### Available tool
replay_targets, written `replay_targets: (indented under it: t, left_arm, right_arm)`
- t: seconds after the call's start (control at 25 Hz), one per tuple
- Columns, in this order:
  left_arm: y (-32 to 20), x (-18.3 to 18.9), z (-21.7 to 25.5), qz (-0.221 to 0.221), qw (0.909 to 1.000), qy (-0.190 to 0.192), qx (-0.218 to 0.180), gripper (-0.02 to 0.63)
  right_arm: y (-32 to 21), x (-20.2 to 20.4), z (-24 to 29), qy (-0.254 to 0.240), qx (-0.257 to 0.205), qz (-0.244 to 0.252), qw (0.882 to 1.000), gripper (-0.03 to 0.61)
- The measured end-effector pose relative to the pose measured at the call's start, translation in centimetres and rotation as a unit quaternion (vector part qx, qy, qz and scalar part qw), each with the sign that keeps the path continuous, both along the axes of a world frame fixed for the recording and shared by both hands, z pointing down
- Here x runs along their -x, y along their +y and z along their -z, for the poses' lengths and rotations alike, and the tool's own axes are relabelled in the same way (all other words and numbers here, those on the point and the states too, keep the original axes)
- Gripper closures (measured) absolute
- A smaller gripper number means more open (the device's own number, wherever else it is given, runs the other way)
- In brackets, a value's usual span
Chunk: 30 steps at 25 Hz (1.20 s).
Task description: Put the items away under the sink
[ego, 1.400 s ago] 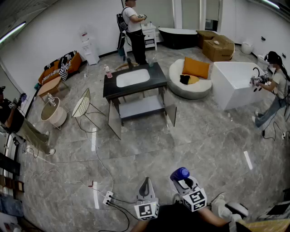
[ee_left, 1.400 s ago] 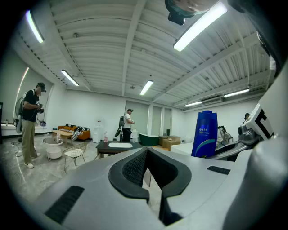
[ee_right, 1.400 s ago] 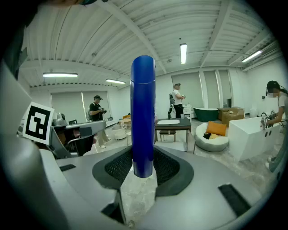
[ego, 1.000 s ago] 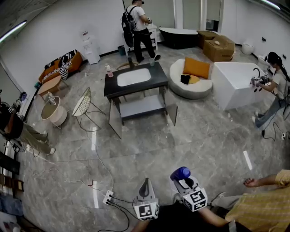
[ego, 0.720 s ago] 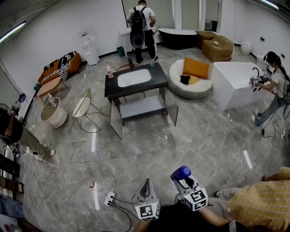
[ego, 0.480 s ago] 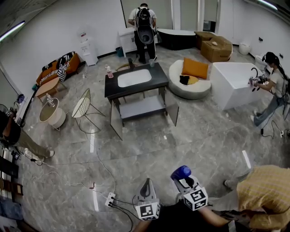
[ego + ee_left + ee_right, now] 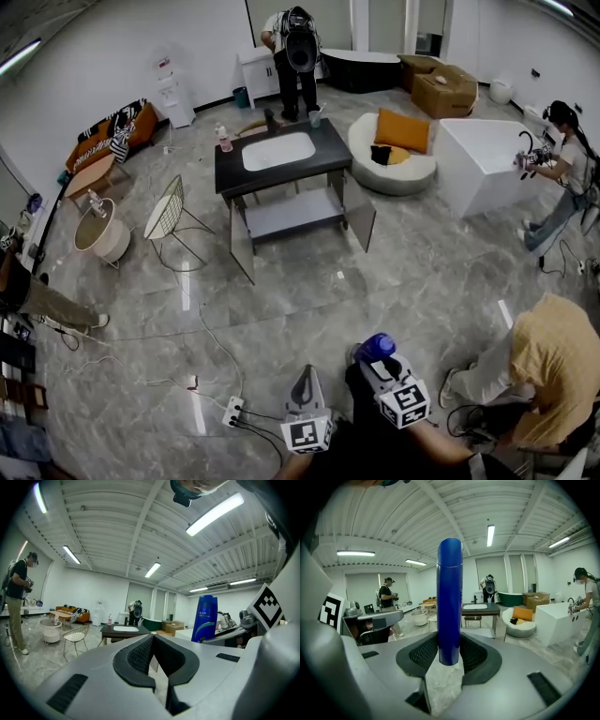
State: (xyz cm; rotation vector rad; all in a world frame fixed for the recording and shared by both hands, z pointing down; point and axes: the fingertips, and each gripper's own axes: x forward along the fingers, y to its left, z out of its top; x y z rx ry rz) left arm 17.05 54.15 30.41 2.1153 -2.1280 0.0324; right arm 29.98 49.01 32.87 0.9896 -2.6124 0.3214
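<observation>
A dark sink cabinet [image 7: 328, 155] with a white basin stands far ahead on the marble floor. Its two doors hang open, showing a grey shelf [image 7: 291, 214] underneath. A pink bottle [image 7: 224, 141] stands on its top. My right gripper [image 7: 377, 361] is shut on a tall blue bottle [image 7: 450, 602], which stands upright between the pads [image 7: 425, 653]. The bottle's blue cap [image 7: 376, 346] shows in the head view. My left gripper [image 7: 305, 380] is beside it, low at the frame's bottom. Its jaws [image 7: 152, 639] meet with nothing between them. The blue bottle [image 7: 206, 618] shows to its right.
A wire chair [image 7: 169, 211] and a round side table [image 7: 94, 230] stand left of the cabinet. A white cushioned seat [image 7: 394, 141] and a white block [image 7: 478, 159] stand to its right. A person in yellow [image 7: 544, 366] crouches at my right. Cables and a power strip [image 7: 232, 410] lie at my left.
A person in a yellow shirt came in from the right and crouched beside me. The person with the backpack walked behind the sink. Both grippers kept their hold and place.
</observation>
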Motion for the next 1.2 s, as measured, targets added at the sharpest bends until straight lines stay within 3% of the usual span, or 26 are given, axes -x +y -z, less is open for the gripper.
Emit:
replay_targets:
  t: [0.44,0.56,1.2]
  left_arm:
    - [-9.1,5.4,-1.0,0.004,0.9999,0.013,0.000,0.598]
    - [-13.2,7.3,-0.6,-0.002,1.0000,0.000,0.005,0.598]
    - [-37.5,14.5,0.7,-0.001,1.0000,0.008,-0.005,0.598]
  right_arm:
    - [-9.4,6.1,-1.0,0.002,-0.007,0.016,1.000,0.433]
    - [-13.5,8.1,-1.0,-0.003,-0.008,0.017,1.000,0.433]
    - [-37.5,15.7,-0.3,0.006,-0.023,0.040,0.999,0.433]
